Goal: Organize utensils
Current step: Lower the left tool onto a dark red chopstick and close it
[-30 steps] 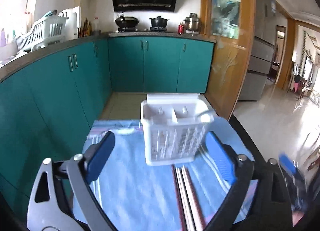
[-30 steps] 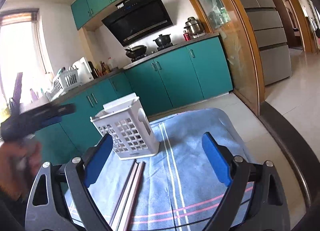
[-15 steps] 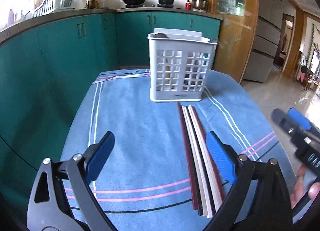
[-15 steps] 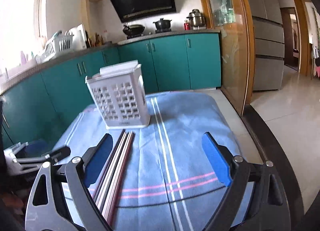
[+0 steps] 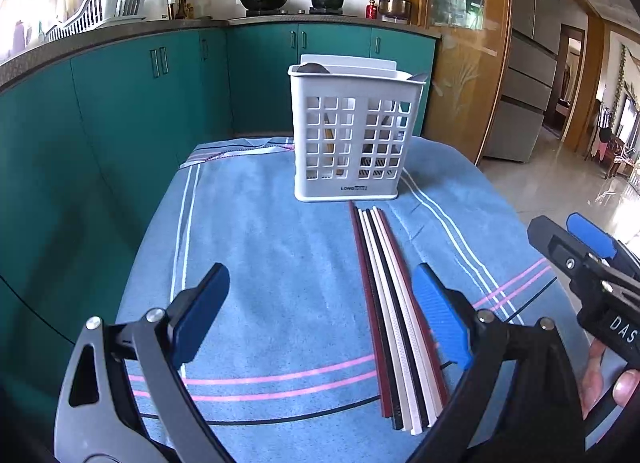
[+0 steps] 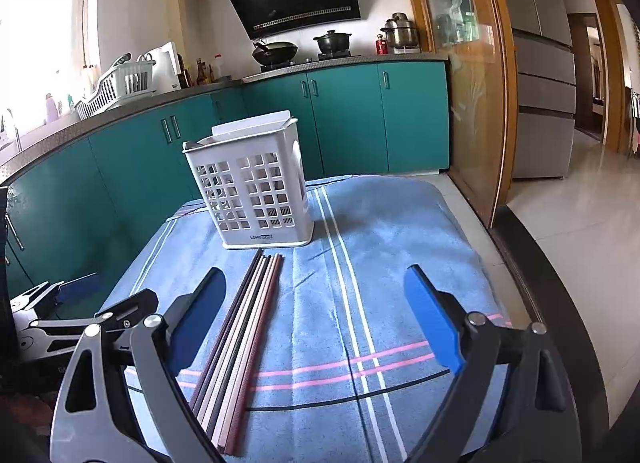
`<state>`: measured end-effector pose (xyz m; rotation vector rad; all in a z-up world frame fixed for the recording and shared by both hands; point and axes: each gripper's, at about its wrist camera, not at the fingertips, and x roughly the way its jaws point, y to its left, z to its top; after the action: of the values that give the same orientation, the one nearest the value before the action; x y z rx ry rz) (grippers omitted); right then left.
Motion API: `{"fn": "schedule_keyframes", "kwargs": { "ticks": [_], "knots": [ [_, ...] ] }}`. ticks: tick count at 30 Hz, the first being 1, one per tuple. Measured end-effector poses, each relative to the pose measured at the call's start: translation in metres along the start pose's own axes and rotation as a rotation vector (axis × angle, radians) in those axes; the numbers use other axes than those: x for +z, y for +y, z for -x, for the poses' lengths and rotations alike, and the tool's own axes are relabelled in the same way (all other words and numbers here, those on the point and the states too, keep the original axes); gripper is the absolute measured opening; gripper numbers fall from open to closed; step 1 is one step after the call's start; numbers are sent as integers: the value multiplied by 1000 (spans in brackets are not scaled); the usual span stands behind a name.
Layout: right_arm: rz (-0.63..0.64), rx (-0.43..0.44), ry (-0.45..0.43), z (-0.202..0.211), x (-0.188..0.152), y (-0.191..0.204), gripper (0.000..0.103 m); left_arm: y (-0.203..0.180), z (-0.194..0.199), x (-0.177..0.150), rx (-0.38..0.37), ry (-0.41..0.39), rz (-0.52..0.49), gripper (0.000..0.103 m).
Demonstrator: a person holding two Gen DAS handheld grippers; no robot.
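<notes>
At the bottom of each frame the left gripper [image 5: 320,311] and right gripper [image 6: 316,315] gape wide and empty above the blue towel [image 5: 280,263], where thin, stiff, likely slippery chopsticks [image 5: 394,303], best pinched mid-length, lie bundled at centre, just before the white utensil basket [image 5: 352,135] beyond.
</notes>
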<state>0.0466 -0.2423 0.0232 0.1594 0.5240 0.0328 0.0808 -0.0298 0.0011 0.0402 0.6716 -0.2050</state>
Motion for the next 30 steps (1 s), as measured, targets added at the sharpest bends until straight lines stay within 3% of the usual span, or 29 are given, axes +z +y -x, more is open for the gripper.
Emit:
{"fn": "schedule_keyframes", "kwargs": {
  "ticks": [3, 5, 8, 13, 18, 30],
  "knots": [
    [-2, -15, -6, -1, 0, -2, 89, 0, -3, -1, -22, 24, -4, 92],
    [-4, -27, -2, -4, 0, -4, 89, -4, -15, -6, -23, 88, -44, 88],
    [-20, -28, 31, -10, 0, -9, 88, -9, -37, -16, -4, 176, -70, 71],
    [-16, -18, 48, -11, 0, -10, 88, -11, -66, -26, -49, 277, -61, 49],
    [-4, -9, 70, -14, -2, -9, 88, -19, -73, -26, -81, 286, -67, 48],
    [0, -6, 91, -17, -3, -10, 88, -19, -76, -26, -31, 285, -70, 52]
  ]
}}
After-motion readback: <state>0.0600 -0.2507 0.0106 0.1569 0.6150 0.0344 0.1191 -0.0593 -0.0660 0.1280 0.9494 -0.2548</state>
